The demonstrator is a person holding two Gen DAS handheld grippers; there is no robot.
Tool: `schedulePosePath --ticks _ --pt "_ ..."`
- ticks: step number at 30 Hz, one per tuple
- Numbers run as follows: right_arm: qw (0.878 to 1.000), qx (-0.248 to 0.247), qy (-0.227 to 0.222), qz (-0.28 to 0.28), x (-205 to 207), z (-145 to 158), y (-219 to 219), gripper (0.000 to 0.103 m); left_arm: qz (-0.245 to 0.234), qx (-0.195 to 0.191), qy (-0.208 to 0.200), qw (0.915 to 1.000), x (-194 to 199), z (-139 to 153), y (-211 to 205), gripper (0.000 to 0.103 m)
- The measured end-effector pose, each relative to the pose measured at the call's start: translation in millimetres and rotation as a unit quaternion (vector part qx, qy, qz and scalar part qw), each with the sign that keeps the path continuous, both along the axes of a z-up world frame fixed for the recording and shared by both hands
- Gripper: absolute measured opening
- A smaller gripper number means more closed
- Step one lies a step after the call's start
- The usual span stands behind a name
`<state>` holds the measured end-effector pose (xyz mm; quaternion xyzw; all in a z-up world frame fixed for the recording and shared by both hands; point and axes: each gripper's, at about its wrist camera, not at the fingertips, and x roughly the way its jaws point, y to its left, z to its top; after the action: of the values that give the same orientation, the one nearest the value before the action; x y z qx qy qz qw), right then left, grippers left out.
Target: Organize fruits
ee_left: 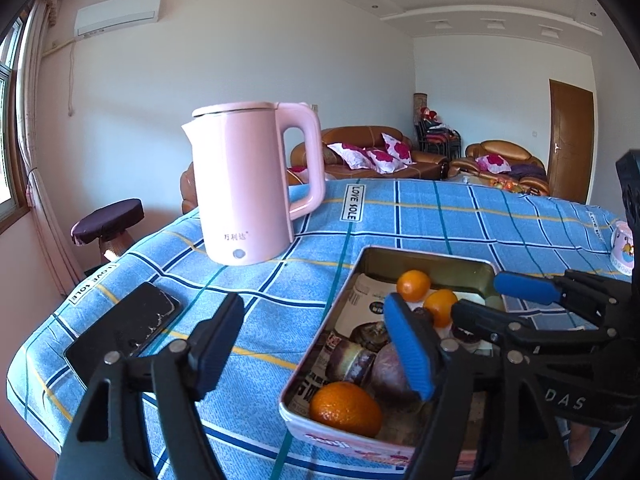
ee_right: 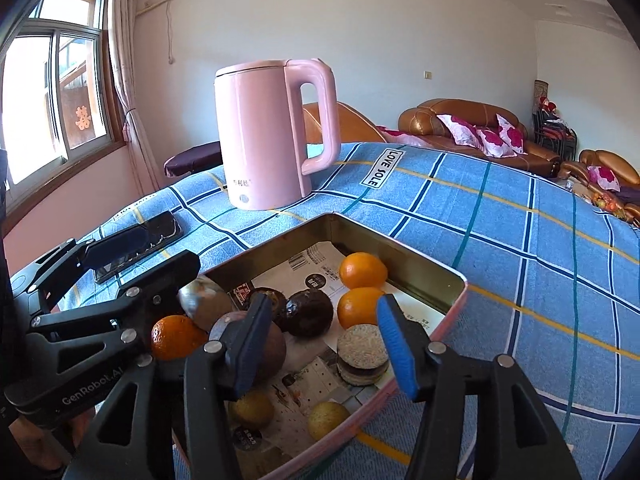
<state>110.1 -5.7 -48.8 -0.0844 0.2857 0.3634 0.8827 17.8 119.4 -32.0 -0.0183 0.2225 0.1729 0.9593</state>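
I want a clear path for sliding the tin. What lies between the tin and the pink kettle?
Only bare checked cloth lies between the tin and the kettle, clearest in the right wrist view.

A table draped in a blue checked cloth (ee_right: 500, 240) printed with "LOVE SOLE" labels carries everything here. A pink electric kettle (ee_right: 272, 136) stands upright on it, handle turned toward the sofas. Nearer the camera than the kettle and toward the window side, a black phone (ee_right: 138, 238) lies flat, screen up. In front of the kettle sits an open rectangular tin (ee_right: 424, 276). Far from the kettle, at the table's opposite edge, a small pale cup (ee_left: 622, 250) shows partly.
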Motion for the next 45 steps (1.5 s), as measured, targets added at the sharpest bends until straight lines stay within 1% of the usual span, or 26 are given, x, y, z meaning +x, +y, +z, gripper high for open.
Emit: schedulePosePath --ticks 1,4,6,8,9,14,17,21,29,45 --pt "1.0 0.002 -0.003 -0.004 -2.2 2.4 -3.9 0.058 -0.003 0.0 -0.006 1.0 -2.5 2.3 -1.4 0.08" --pt "1.0 0.005 -0.01 -0.019 -7.0 8.1 -15.2 0.06 -0.009 0.001 -0.017 0.9998 -7.1 7.8 -5.6 0.08" --pt "0.999 0.003 -0.017 -0.032 -10.3 11.2 -22.9 0.061 -0.01 -0.002 -0.021 0.9997 -9.4 10.9 -7.5 0.084" --pt "0.999 0.0 -0.024 -0.043 -12.1 13.7 -29.5 0.062 -0.007 -0.004 -0.028 0.9996 -12.2 13.5 -8.5 0.094" --pt "0.998 -0.001 -0.028 -0.049 -13.4 15.5 -32.6 0.064 -0.005 -0.003 -0.031 0.9995 -13.8 14.5 -8.9 0.095" --pt "0.997 0.006 -0.046 -0.067 -23.5 26.7 -49.2 0.066 -0.007 -0.001 -0.037 0.9993 -17.3 18.8 -12.5 0.095" --pt "0.995 0.011 -0.058 -0.075 -30.6 32.9 -58.4 0.067 -0.01 0.001 -0.037 0.9993 -18.2 19.6 -16.7 0.097" --pt "0.995 0.017 -0.064 -0.08 -36.4 38.6 -66.8 0.067 -0.014 0.005 -0.039 0.9991 -19.6 22.1 -22.2 0.098" --pt "0.993 0.027 -0.071 -0.086 -42.7 45.7 -74.7 0.068 -0.015 0.008 -0.042 0.999 -21.4 25.9 -26.7 0.099" --pt "0.991 0.042 -0.072 -0.103 -49.5 47.7 -95.2 0.069 -0.024 0.017 -0.037 0.9989 -20.0 26.5 -38.2 0.1"
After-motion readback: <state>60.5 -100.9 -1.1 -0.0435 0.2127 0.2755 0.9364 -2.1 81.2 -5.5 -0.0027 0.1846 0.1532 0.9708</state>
